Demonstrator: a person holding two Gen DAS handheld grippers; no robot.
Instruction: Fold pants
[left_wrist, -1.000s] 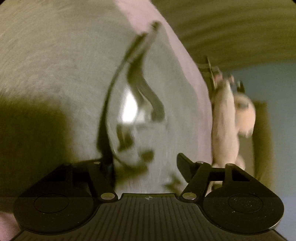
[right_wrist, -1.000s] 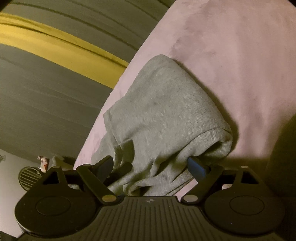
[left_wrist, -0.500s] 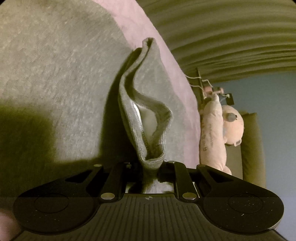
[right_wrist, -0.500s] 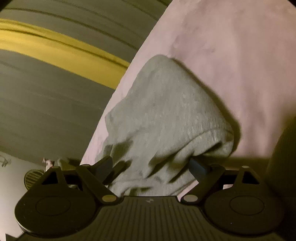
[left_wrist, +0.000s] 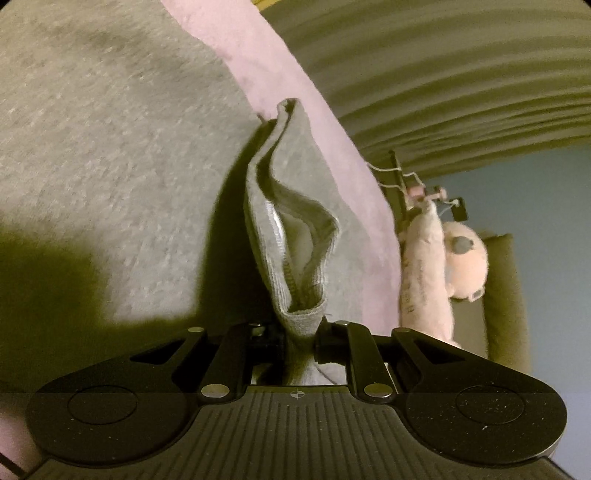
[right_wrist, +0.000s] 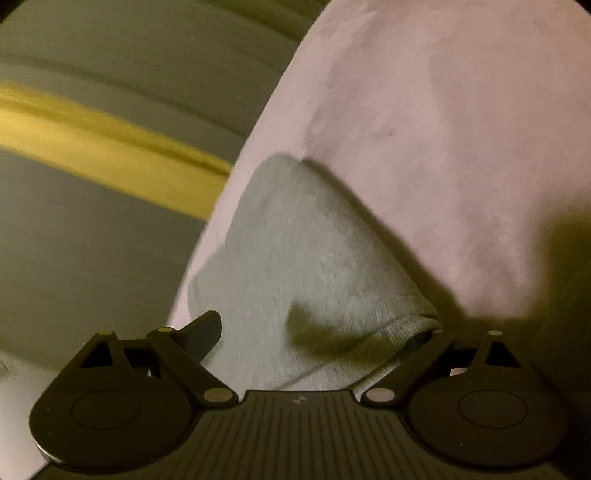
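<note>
Grey pants (left_wrist: 122, 155) are spread on a pink cover (left_wrist: 332, 122), with their cloth filling the left of the left wrist view. One ribbed cuff (left_wrist: 291, 236) is lifted off the cover and is clamped between the pads of the left gripper (left_wrist: 300, 341), whose jaws are drawn together on it. The cuff's long axis runs away from the gripper, up the picture, and its mouth gapes open toward the camera (a pale lining is seen inside). A plush toy (left_wrist: 443, 266) is seen at the right, beyond the cover's edge.

In the right wrist view a second part of the pants (right_wrist: 306, 280) lies on the cover (right_wrist: 443, 129), tapering to a rounded end that points away from the gripper, with a ribbed hem (right_wrist: 388, 339) nearest the camera. The right gripper (right_wrist: 325, 332) is held wide and its jaws are opening; the cloth lies between the fingers, but no pad is seen pressing on it. A floor with a yellow stripe (right_wrist: 110, 144) is seen at the left.
</note>
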